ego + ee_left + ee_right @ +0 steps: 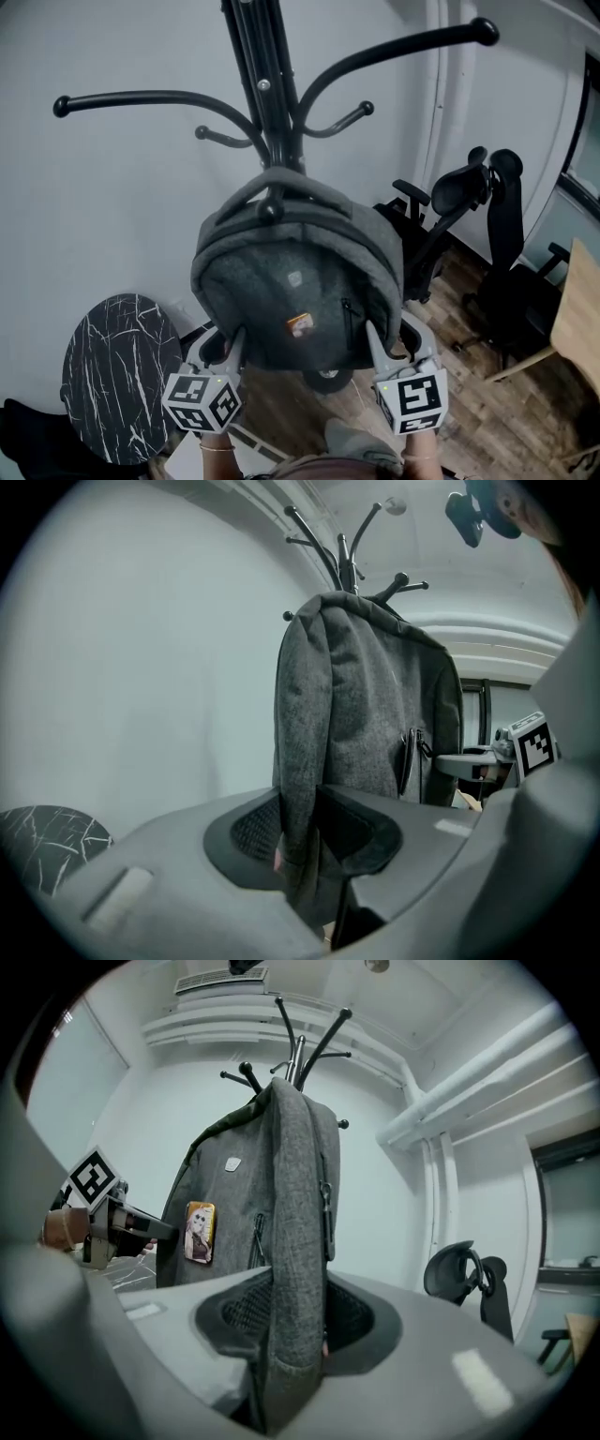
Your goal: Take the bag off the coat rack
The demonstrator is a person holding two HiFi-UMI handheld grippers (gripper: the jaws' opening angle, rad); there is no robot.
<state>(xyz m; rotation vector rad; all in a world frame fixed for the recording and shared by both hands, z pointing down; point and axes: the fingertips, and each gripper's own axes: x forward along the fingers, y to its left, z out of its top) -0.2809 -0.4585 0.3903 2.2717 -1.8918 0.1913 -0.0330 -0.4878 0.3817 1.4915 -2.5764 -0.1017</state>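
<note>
The grey backpack (295,281) is hanging from a hook of the black coat rack (267,84), just under its spread of arms. Below those hooks, the left gripper (298,829) is pinching the backpack's lower left edge between half-closed jaws. The right gripper (295,1314) is clamping the lower right edge the same way.

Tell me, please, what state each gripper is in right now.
Left gripper: closed on the lower left edge of the bag.
Right gripper: closed on the bag, at its lower right edge.
</note>
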